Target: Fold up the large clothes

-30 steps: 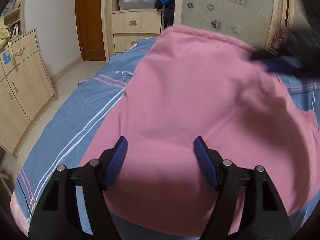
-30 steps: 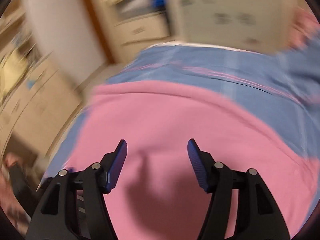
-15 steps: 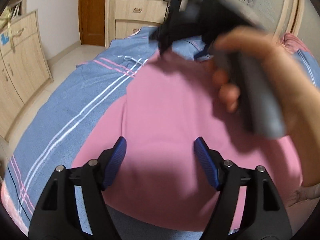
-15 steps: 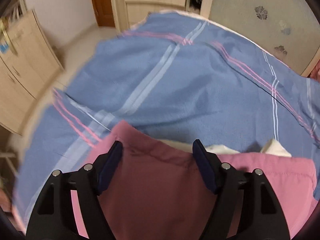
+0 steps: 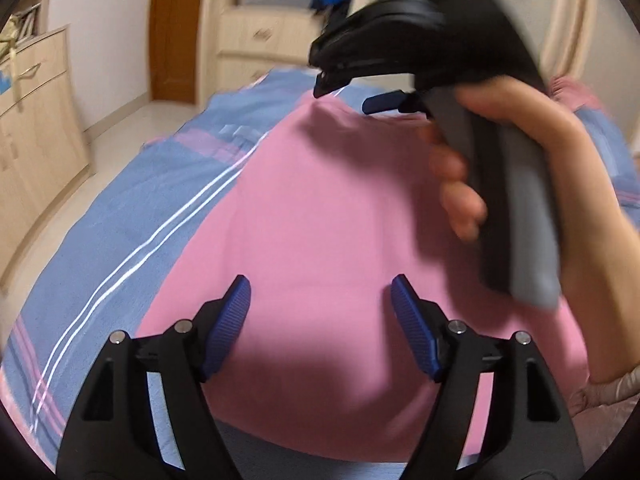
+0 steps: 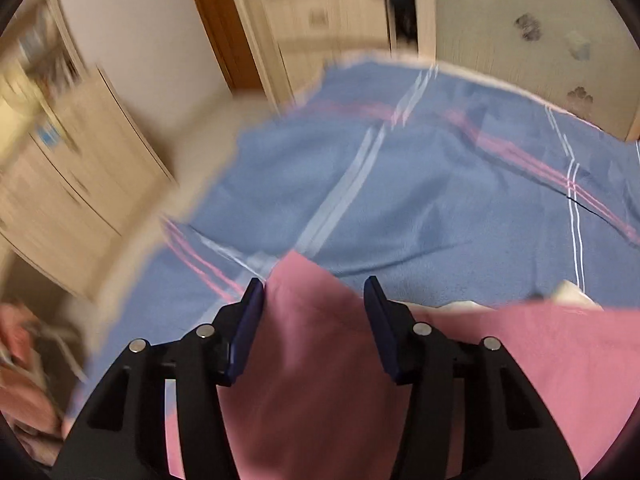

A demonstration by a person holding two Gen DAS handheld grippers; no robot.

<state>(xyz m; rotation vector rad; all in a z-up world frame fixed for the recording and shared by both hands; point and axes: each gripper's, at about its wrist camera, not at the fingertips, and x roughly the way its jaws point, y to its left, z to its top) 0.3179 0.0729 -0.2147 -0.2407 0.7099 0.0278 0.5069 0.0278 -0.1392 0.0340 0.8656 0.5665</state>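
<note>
At the far left we see pale wooden cabinets (image 5: 36,128) standing against the wall, with a brown wooden door (image 5: 174,28) beyond them. Nearer, a blue woven bedspread with pink and white stripes (image 5: 132,216) covers the bed, and on it lies the large pink garment (image 5: 320,208), spread flat and reaching from the near edge toward the far end of the bed.

Our left gripper (image 5: 320,308) hangs above the near part of the garment, its blue ribbed pads (image 5: 228,320) spread wide with nothing between them; whether they touch the cloth we cannot tell.

Further right, our right hand (image 5: 568,216) carries the right gripper (image 6: 314,312) over the garment's far left corner. From its own camera that corner of pink cloth sits between the dark blue pads, which have just been closing; the left pad meets the cloth's edge, while a gap remains at the right pad, so the cloth is not yet pinched.
</note>
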